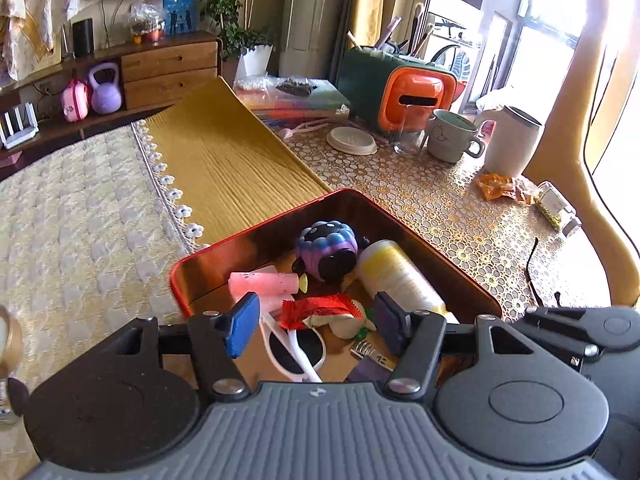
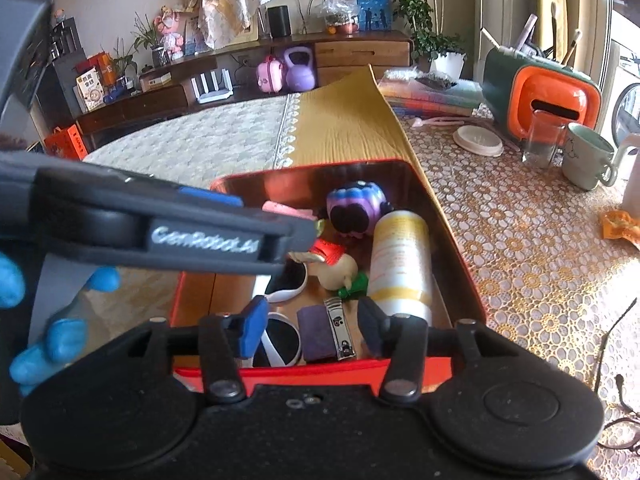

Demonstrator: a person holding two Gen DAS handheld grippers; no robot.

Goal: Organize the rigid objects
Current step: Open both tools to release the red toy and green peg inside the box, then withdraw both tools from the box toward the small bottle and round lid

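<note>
Sunglasses (image 2: pixel 280 344) half hidden behind left gripper (image 2: pixel 280 216)

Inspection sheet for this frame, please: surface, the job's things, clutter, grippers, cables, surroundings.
Surface: table under a gold lace-pattern cover.
Job's things: red tin holds a purple toy, white bottle, nail clipper, white sunglasses, pink tube and red wrapper.
Clutter: mug, glass, white lid, white jug, orange wrapper, small jar.
Grippers: left gripper open, nothing between its pads; right gripper open, above the tin's near end.
Cables: black cable on the table's right side.
Surroundings: wooden sideboard, purple kettlebell, potted plant.
</note>
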